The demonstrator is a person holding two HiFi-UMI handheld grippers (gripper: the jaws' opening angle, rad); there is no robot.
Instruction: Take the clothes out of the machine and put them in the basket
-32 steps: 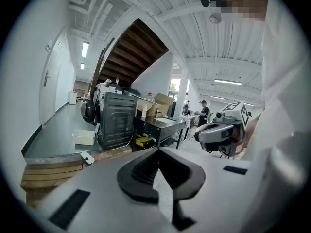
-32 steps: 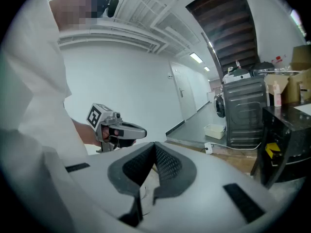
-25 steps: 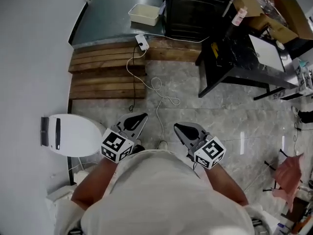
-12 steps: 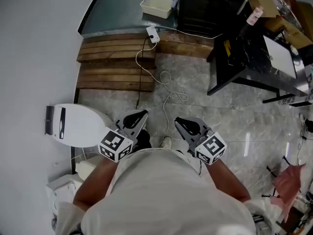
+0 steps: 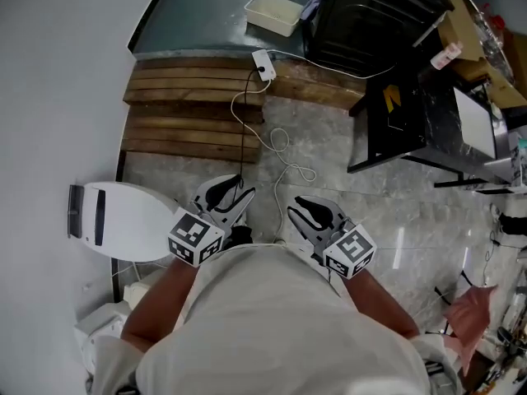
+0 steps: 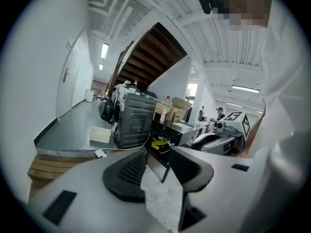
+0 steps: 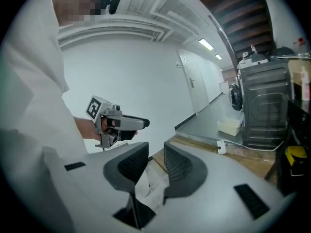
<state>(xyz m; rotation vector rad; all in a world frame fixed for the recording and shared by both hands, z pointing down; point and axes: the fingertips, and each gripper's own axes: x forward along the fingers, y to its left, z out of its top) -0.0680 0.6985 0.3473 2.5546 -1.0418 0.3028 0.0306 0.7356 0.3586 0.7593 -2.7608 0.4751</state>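
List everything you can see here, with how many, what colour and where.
Slatted wooden platform: one, brown, along the white wall.
Rectangular plastic tub: one, cream, grey floor beyond the platform.
Power strip with cable: one, white, platform's far corner.
Boxy metal machine: one, black, beside the tub.
Table: one, black, right of the machine.
Oval lidded object: one, white, against the wall.
Cloth: one, pink, lower right.
Left gripper: one, grey, black pads, jaws opening, nothing between.
Right gripper: one, same colours, jaws opening, nothing between.
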